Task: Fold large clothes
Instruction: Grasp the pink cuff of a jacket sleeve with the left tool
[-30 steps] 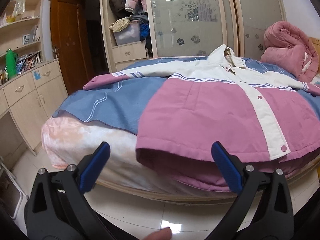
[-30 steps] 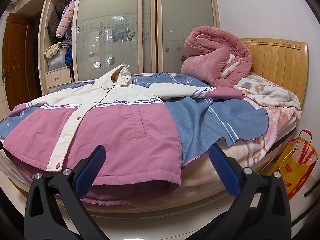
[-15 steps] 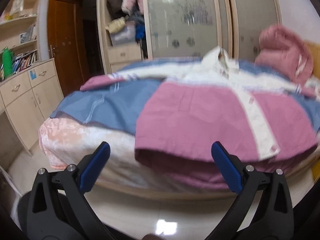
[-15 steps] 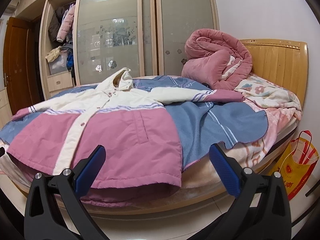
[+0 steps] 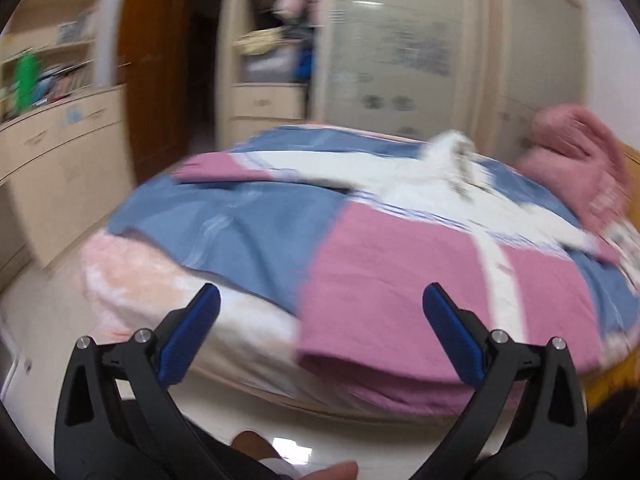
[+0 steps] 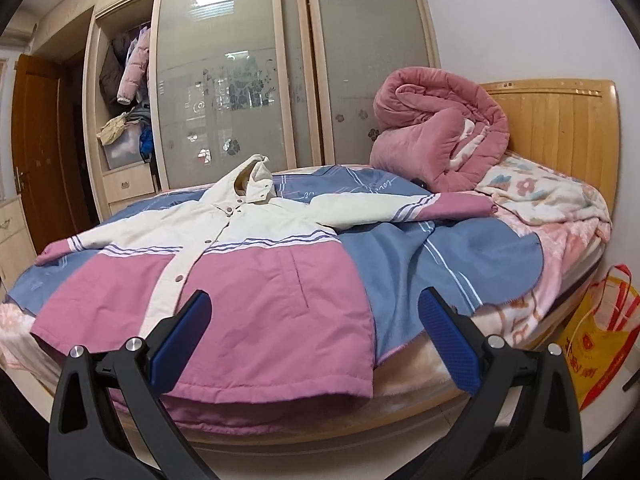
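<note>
A pink and cream hooded jacket (image 6: 256, 288) lies spread face up on the bed, sleeves out to both sides, hem hanging over the near edge. The left wrist view is blurred; there the jacket (image 5: 400, 264) fills the right half of the bed. My left gripper (image 5: 320, 336) is open and empty, short of the bed's edge, near the jacket's left hem corner. My right gripper (image 6: 314, 336) is open and empty too, just in front of the hem's right part. Neither touches the cloth.
The blue bedspread (image 6: 460, 256) covers the bed. A rolled pink quilt (image 6: 436, 136) sits by the wooden headboard (image 6: 560, 120). A wardrobe (image 6: 248, 80) stands behind, cabinets (image 5: 60, 160) at left, a yellow bag (image 6: 600, 336) on the floor at right. A hand (image 5: 332, 470) shows at the bottom.
The left gripper has swung left and nearer the bed, blurring its view. The right gripper has moved closer to the jacket's hem. Both stay open.
</note>
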A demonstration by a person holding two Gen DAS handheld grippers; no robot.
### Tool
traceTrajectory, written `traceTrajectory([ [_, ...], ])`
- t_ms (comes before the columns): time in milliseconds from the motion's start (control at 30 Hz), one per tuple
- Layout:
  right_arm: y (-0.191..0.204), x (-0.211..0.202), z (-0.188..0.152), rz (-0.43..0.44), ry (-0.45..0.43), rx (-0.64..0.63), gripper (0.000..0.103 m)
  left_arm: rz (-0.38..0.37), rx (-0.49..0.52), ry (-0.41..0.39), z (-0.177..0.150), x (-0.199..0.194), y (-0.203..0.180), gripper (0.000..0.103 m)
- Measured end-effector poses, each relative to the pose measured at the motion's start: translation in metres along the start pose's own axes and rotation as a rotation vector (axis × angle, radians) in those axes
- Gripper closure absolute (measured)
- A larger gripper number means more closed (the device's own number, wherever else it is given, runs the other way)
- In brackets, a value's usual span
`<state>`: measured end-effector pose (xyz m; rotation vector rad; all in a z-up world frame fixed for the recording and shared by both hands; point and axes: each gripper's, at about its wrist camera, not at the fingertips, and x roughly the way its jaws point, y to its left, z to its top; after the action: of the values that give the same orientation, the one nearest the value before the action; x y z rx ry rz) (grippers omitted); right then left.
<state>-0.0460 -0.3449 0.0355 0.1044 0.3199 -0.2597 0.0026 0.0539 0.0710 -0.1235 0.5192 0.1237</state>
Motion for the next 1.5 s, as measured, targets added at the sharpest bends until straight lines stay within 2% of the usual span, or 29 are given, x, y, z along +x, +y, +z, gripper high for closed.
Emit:
traceTrajectory([
  [133,-0.003,0.027,0.0,-0.011,0.006,-0.036,0.001,-0.004,-0.065,-0.022,0.03,0.029,0.022,0.002],
  [267,-0.012,0.053,-0.004,0.007,0.043,0.028,0.001,-0.071,-0.319,0.051,0.069,0.082,0.082,0.002],
  [333,-0.013,0.058,-0.003,0.029,0.031,0.06,0.001,-0.074,-0.399,0.028,0.085,0.104,0.11,0.002],
  [433,-0.011,0.065,-0.003,0.046,0.03,0.076,0.001,-0.158,-0.521,0.013,0.102,0.145,0.151,0.002],
  [500,-0.004,0.072,-0.003,0.057,0.041,0.063,0.001,-0.201,-0.614,0.017,0.108,0.174,0.176,0.002],
  [600,0.006,0.078,-0.004,0.075,0.046,0.038,0.001,-0.216,-0.694,0.023,0.113,0.218,0.205,0.002],
  [733,0.019,0.08,-0.004,0.091,0.028,-0.001,0.001,-0.321,-0.889,0.051,0.103,0.271,0.235,0.002],
  [833,0.021,0.08,-0.004,0.094,0.009,-0.016,0.001,-0.278,-0.913,0.061,0.101,0.299,0.242,0.003],
  [1000,0.021,0.08,-0.004,0.087,-0.017,-0.01,0.001,-0.275,-0.96,0.027,0.108,0.328,0.247,0.006],
  [1100,0.021,0.085,-0.005,0.073,-0.007,-0.007,0.001,-0.263,-0.947,0.02,0.118,0.344,0.249,0.017],
  [1200,0.022,0.089,-0.005,0.065,-0.002,-0.006,0.001,-0.263,-0.995,0.017,0.117,0.36,0.254,0.03],
  [1267,0.024,0.093,-0.006,0.058,0.007,-0.013,0.001,-0.249,-1.002,0.034,0.117,0.37,0.256,0.043],
  [1300,0.025,0.095,-0.006,0.057,0.014,-0.017,0.001,-0.231,-0.993,0.06,0.118,0.375,0.256,0.053],
  [1367,0.028,0.098,-0.006,0.06,0.02,-0.022,0.001,-0.224,-1.002,0.103,0.116,0.382,0.256,0.067],
  [1433,0.03,0.099,-0.007,0.061,0.02,-0.028,0.001,-0.225,-1.008,0.121,0.115,0.386,0.256,0.09],
  [1500,0.03,0.101,-0.008,0.065,0.026,-0.03,0.001,-0.223,-0.962,0.123,0.12,0.388,0.252,0.096],
])
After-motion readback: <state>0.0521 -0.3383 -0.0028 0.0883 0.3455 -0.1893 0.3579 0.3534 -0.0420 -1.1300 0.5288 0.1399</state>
